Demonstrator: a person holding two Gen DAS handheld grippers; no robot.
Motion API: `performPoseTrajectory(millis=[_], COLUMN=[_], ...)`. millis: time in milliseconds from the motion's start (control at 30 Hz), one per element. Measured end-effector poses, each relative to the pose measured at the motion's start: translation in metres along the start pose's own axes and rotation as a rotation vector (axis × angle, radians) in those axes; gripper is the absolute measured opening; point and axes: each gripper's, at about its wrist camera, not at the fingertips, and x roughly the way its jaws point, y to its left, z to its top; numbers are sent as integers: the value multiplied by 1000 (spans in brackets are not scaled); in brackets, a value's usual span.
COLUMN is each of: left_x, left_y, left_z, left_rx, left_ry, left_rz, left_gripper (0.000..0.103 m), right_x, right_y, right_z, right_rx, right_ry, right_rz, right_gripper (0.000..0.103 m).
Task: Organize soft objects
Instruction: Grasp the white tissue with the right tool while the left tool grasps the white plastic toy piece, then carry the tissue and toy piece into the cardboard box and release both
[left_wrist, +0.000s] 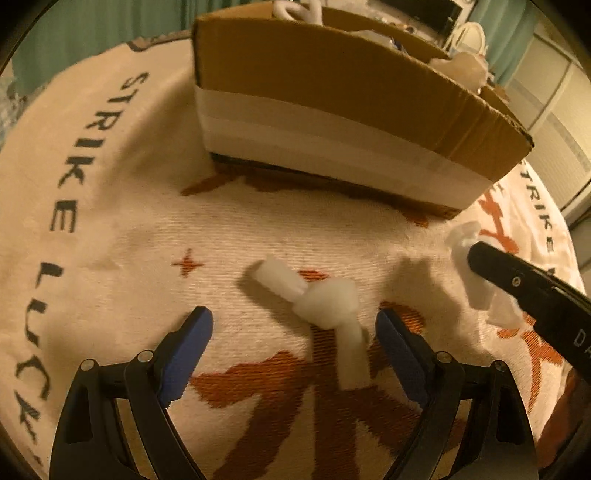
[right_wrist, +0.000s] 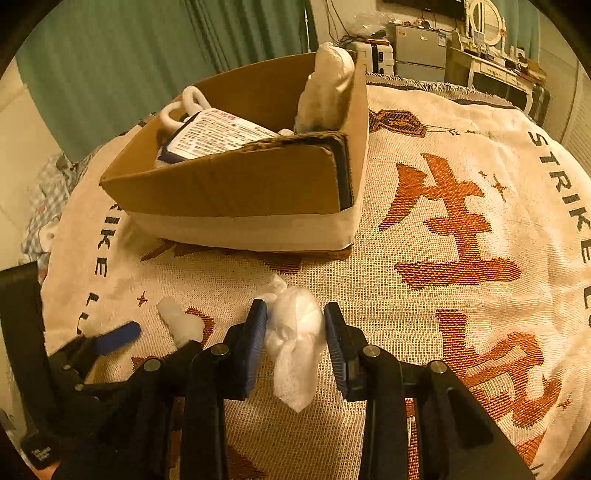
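The blanket (right_wrist: 461, 295) under everything is one big woven throw with orange characters and dark lettering, and it is the surface I am working on (whether a bed or a worktop lies beneath it, I cannot tell). On it stands one cardboard box (right_wrist: 258, 184), open at the top, its lower band white. Inside the box I count three things: one tall white stuffed bag (right_wrist: 328, 85) leaning upright in the near corner, one flat printed packet (right_wrist: 218, 134), and one white looped piece (right_wrist: 184, 105) behind it.

Two soft things are not yet in the box. The bigger is one crinkly white pouch (right_wrist: 295, 347) with filling inside, lying on the blanket just in front of the box. My right hand-held gripper (right_wrist: 295, 345) has it between the blue pads, which sit against its sides and look closed on it. I judge it very light and squashy, with a slick film skin, so I would hold the plump middle, not the loose tail.

The smaller is one knotted foam strip (left_wrist: 325, 314), lying between the pads of my left hand-held gripper (left_wrist: 293, 328), which is spread wide and touches nothing. It should be feather-light and springy; the knot looks the firmest place to pinch.
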Motion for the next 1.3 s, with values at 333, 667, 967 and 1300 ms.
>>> performPoseTrajectory(millis=[333,667,967,1300], left_x=[13,-14,-89,-170], left_y=[-14,-8,-7,-14], left_z=[1,-10,-3,16], left_rx=[55,53,80,155], left_ry=[-1,-3,-108,-236], left_rz=[-38,-65,-94,-114], left_gripper=[42,34,34,35], right_x=[11,-17,-81,-163], right_y=[1,13,32,64], right_z=[0,1,-4,16], right_rx=[8,-1,-11,-114], right_ry=[2,-32,-106,-232], right_rz=[38,40,33,-7], right_gripper=[32,32,32,32])
